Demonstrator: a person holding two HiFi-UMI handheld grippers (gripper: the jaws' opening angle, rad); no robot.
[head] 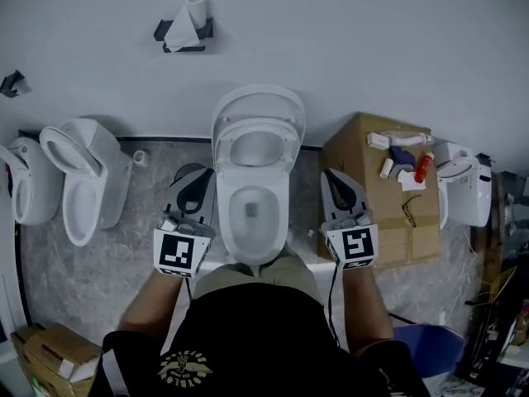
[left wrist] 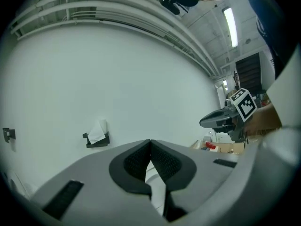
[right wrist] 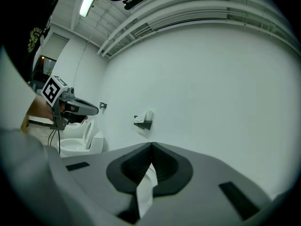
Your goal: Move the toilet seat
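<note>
Grey floor [head: 153, 209] flanks the toilet [head: 254, 222], closed left gripper [head: 197, 179] and right gripper [head: 332, 177] alongside.

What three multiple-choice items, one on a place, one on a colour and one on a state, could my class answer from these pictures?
1. Where does the cardboard box stand?
A. on the left of the middle toilet
B. on its right
C. on its lid

2. What colour is the paper holder on the wall?
A. black
B. red
C. yellow

3. How is the middle toilet's seat?
A. down flat
B. raised
C. lying on the floor

Answers:
1 B: the head view shows the box at that toilet's right side.
2 A: the holder is dark against the pale wall.
3 B: its ring stands upright in the head view.
</note>
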